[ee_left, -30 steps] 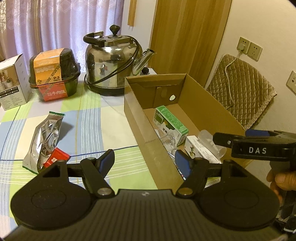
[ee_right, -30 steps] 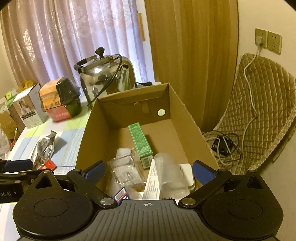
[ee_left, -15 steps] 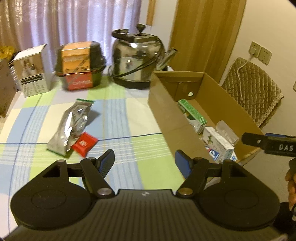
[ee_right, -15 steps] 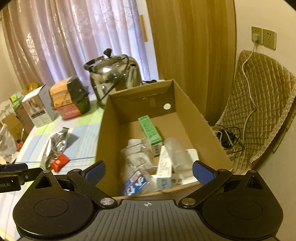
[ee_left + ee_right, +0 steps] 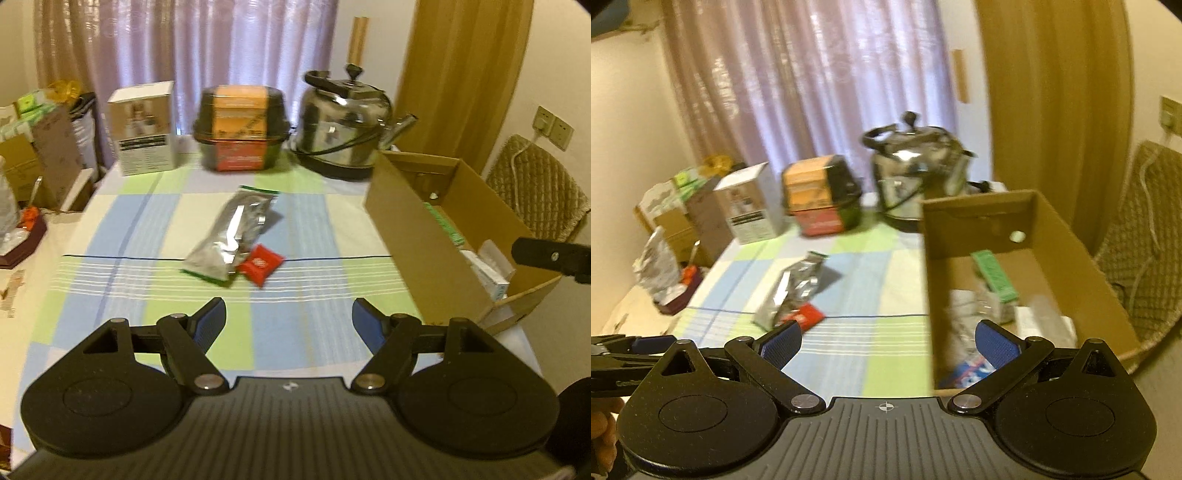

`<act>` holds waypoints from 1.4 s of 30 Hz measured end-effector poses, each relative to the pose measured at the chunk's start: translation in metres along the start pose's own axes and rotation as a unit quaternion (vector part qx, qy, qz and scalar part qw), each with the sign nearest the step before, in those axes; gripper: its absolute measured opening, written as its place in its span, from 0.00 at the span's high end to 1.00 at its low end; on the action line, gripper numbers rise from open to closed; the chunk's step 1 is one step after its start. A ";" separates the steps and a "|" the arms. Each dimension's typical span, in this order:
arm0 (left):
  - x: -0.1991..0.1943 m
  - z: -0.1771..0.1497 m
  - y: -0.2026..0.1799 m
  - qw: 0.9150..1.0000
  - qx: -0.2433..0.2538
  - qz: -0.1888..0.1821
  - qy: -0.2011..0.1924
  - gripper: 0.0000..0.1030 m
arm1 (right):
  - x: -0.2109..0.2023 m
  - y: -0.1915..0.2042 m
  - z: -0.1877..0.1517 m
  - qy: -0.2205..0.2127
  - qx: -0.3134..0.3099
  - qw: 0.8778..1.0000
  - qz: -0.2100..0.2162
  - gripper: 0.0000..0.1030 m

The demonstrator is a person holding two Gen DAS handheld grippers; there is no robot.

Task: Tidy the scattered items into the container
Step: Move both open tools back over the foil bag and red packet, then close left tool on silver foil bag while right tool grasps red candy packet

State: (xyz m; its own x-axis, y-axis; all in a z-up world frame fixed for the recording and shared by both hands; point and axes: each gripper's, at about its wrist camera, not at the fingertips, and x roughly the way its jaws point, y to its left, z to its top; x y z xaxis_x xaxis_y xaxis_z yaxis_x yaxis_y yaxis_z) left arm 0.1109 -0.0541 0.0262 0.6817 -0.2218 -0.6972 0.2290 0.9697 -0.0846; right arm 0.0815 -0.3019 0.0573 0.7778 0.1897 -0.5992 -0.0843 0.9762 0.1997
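A silver foil pouch lies in the middle of the checked tablecloth, with a small red packet touching its near end. The open cardboard box stands at the table's right side and holds a green carton, white boxes and clear plastic. My left gripper is open and empty, hanging over the cloth short of the pouch. Open and empty as well, my right gripper hovers near the box's front left corner.
Along the back stand a steel kettle, a black food tub with an orange label and a white carton. Cardboard boxes and clutter fill the left edge. A quilted chair sits right of the box.
Both grippers have pulled back and swung left, away from the box. The pouch and red packet now sit centred ahead of the left gripper; nothing was picked up.
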 end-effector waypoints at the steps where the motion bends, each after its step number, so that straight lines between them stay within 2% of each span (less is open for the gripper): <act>1: -0.003 -0.001 0.006 1.000 -0.001 0.004 0.000 0.31 | 0.001 0.007 0.001 0.001 -0.005 1.000 0.005 0.00; 11: -0.023 -0.010 0.057 0.999 -0.001 0.034 0.001 0.28 | 0.020 0.064 -0.001 0.025 -0.058 0.997 0.042 0.00; 19: -0.011 -0.008 0.085 0.999 0.013 0.034 0.017 0.28 | 0.052 0.091 -0.005 0.058 -0.113 0.990 0.056 0.00; 29: 0.039 0.007 0.099 0.998 0.045 0.007 0.041 0.27 | 0.117 0.101 -0.001 0.099 -0.176 0.977 0.067 0.00; 38: 0.103 0.023 0.112 0.994 0.088 -0.027 0.056 0.27 | 0.190 0.095 -0.003 0.143 -0.227 0.960 0.082 0.00; 42: 0.134 0.037 0.117 0.993 0.088 -0.043 0.062 0.27 | 0.221 0.094 -0.006 0.156 -0.243 0.953 0.095 0.00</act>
State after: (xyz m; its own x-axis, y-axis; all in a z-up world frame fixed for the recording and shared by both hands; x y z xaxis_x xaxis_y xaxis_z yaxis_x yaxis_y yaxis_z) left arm 0.2548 0.0258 -0.0511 0.5657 -0.2791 -0.7759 0.4079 0.9125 -0.0308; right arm 0.2416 -0.1679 -0.0607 0.5034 0.3168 -0.8039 -0.5428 0.8398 -0.0089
